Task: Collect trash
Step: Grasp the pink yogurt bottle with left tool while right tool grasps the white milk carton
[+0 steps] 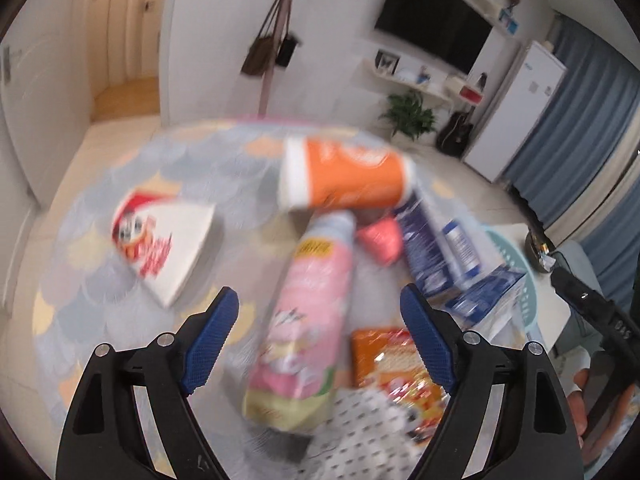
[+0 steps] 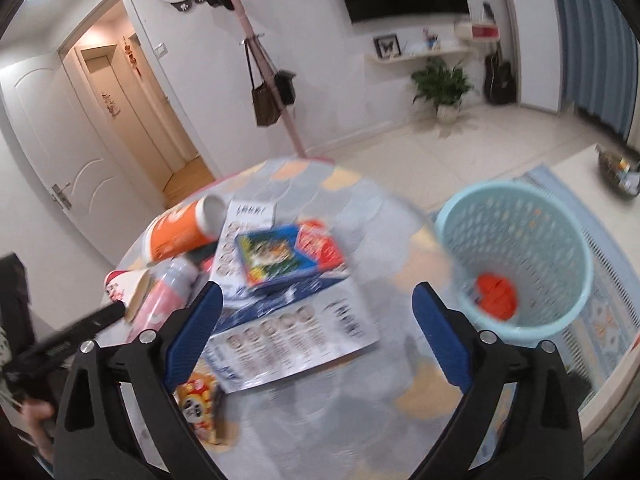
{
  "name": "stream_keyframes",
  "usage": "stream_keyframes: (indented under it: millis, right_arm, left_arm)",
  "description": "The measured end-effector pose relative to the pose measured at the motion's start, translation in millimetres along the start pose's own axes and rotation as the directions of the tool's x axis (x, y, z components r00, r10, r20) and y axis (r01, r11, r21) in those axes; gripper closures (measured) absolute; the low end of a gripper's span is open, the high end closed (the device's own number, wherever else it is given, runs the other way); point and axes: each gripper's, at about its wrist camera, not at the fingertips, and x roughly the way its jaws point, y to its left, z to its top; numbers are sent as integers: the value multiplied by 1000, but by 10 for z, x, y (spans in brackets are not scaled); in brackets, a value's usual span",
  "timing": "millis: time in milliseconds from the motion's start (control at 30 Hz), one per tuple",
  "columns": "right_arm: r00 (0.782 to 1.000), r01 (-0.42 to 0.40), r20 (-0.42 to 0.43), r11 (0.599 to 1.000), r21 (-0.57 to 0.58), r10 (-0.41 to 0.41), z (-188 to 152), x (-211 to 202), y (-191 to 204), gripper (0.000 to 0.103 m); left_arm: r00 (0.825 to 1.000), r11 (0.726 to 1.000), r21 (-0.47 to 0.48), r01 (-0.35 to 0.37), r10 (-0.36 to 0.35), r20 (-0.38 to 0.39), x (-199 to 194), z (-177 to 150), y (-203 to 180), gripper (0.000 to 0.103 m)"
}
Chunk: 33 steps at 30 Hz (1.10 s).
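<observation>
Trash lies on a round table with a scale-pattern cloth. In the left wrist view a pink bottle lies below and between the blue pads of my left gripper, which is open and not touching it. Beyond it lie an orange canister, a white triangular box and an orange snack packet. My right gripper is open over a white printed sheet, with a blue box beyond. The light-blue basket holds something orange-red.
The basket stands on the floor just right of the table, on a blue rug. The orange canister and a paper cup lie at the table's left. A coat stand, a potted plant and an open door stand behind.
</observation>
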Motion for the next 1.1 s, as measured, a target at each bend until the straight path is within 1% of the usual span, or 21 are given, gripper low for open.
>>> stream_keyframes:
  millis: [33, 100, 133, 200, 300, 433, 533, 667, 733, 800, 833, 933, 1000, 1100]
  right_arm:
    - [1000, -2, -23, 1000, 13, 2, -27, 41, 16, 12]
    - [996, 11, -86, 998, 61, -5, -108, 145, 21, 12]
    - [993, -7, -113, 996, 94, 18, -154, 189, 12, 12]
    - [989, -45, -135, 985, 167, 68, -227, 236, -24, 12]
    - [979, -93, -148, 957, 275, 138, -260, 325, -88, 11]
    - [974, -94, -162, 930, 354, 160, -252, 454, -89, 11]
    - [970, -103, -159, 908, 405, 181, -220, 514, -99, 11]
    - [970, -72, -183, 903, 424, 163, -197, 617, -96, 11]
    - [963, -76, -201, 896, 438, 180, -220, 690, -111, 12]
    - [955, -88, -218, 896, 436, 200, -252, 712, -127, 24]
    - [950, -112, -217, 895, 432, 224, -261, 711, -130, 30]
    - [942, -153, -215, 900, 408, 258, -263, 654, -124, 35]
    - [944, -150, -219, 913, 378, 246, -269, 590, -134, 36]
    - [954, -127, -220, 941, 315, 203, -265, 489, -145, 41]
  left_arm:
    - [1000, 1000, -8, -6, 6, -21, 54, -24, 50, 22]
    - [999, 1000, -16, -11, 10, -40, 110, -71, 118, 22]
    - [999, 1000, -18, -3, 2, -47, 133, -83, 132, 22]
    - [999, 1000, -17, 6, -7, -54, 158, -117, 164, 22]
    - [998, 1000, -13, 11, -12, -62, 200, -156, 210, 22]
    - [997, 1000, -2, 23, -23, -73, 239, -196, 273, 22]
    - [997, 1000, 15, 21, -20, -76, 284, -200, 208, 22]
    - [996, 999, 30, 26, -23, -85, 339, -207, 170, 23]
    - [996, 999, 38, 25, -22, -86, 356, -219, 151, 25]
    - [996, 999, 47, 27, -22, -90, 371, -215, 138, 29]
    - [995, 998, 49, 28, -23, -92, 376, -210, 123, 30]
    - [995, 998, 49, 28, -22, -99, 402, -203, 76, 32]
    - [994, 998, 55, 28, -22, -104, 417, -199, 40, 32]
    - [994, 998, 61, 22, -16, -108, 437, -191, 19, 32]
